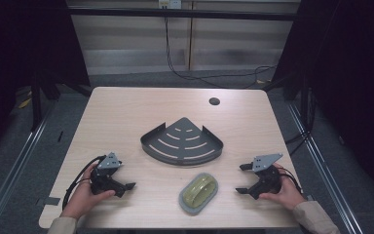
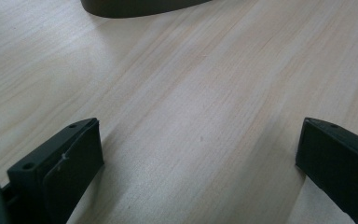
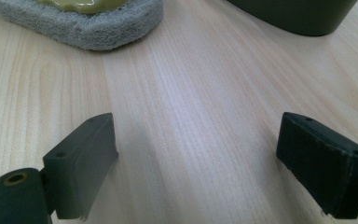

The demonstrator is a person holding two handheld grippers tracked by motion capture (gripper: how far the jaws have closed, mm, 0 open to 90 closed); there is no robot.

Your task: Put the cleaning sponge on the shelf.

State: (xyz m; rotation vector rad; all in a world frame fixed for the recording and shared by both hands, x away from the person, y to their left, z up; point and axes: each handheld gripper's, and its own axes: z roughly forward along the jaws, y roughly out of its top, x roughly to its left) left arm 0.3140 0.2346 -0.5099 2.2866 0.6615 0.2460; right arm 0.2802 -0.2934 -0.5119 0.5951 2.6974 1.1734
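A dark grey fan-shaped corner tray (image 1: 181, 141) with slots lies in the middle of the wooden table (image 1: 126, 112). In front of it rests a grey scrub pad with a yellow-green top (image 1: 198, 193). My left gripper (image 1: 126, 176) sits on the table at the front left, held by a hand, open and empty. My right gripper (image 1: 241, 179) rests at the front right, just right of the pad, open too. In the left gripper view the left gripper (image 2: 199, 125) frames bare wood, with the tray's rim (image 2: 140, 7) ahead. The right gripper (image 3: 196, 119) faces the pad (image 3: 84, 23) and the tray (image 3: 298, 16).
A round dark cable hole (image 1: 214, 101) sits near the table's far right edge. Black cables (image 1: 195, 73) trail over the floor behind the table. Dark curtains and metal frame rails stand on both sides.
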